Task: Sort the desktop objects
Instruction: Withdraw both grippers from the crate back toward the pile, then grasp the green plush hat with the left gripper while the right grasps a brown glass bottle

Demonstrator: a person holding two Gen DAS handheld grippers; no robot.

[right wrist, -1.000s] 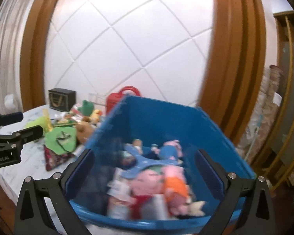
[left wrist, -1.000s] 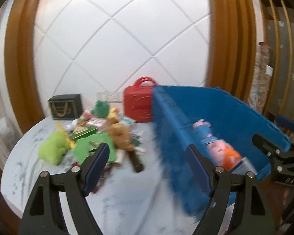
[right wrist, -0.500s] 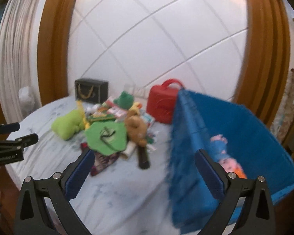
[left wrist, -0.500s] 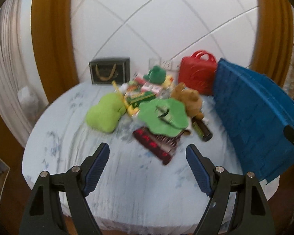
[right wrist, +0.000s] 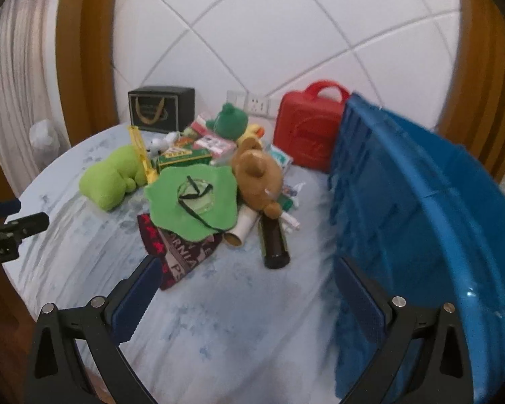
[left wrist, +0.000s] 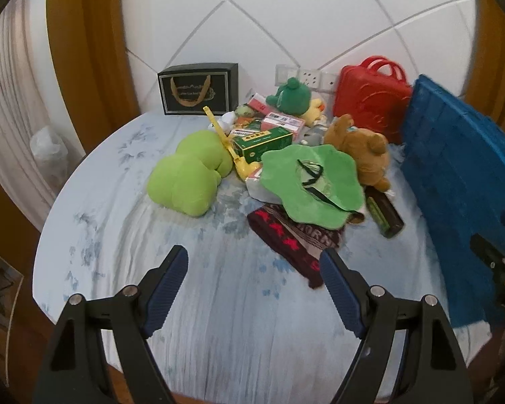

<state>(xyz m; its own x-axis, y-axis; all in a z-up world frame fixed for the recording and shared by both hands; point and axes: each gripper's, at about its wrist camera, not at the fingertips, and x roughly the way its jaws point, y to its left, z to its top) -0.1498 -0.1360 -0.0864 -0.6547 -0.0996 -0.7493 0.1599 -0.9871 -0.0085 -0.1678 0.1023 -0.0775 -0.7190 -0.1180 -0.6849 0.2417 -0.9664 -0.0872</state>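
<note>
Green felt hat (left wrist: pixel 311 181) tops the toy pile mid-frame, above the wide-open, empty left gripper (left wrist: pixel 252 282); right gripper (right wrist: pixel 249 293) spread and empty too, blue bin (right wrist: pixel 421 202) blurry at right.

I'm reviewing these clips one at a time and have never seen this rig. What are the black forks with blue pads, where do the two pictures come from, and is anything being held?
No robot here: a person holds a pair of tongs in each hand, each with a fisheye camera looking forward along its fingers. One picture is from the left tongs, the other from the right tongs. Both are open and hold nothing.

On the round table lies a pile: a light green plush, a flat green leaf-shaped toy, a brown teddy bear, a dark bottle, a dark patterned cloth and small boxes. Behind stand a red case and a black box. A blue bin stands to the right.
</note>
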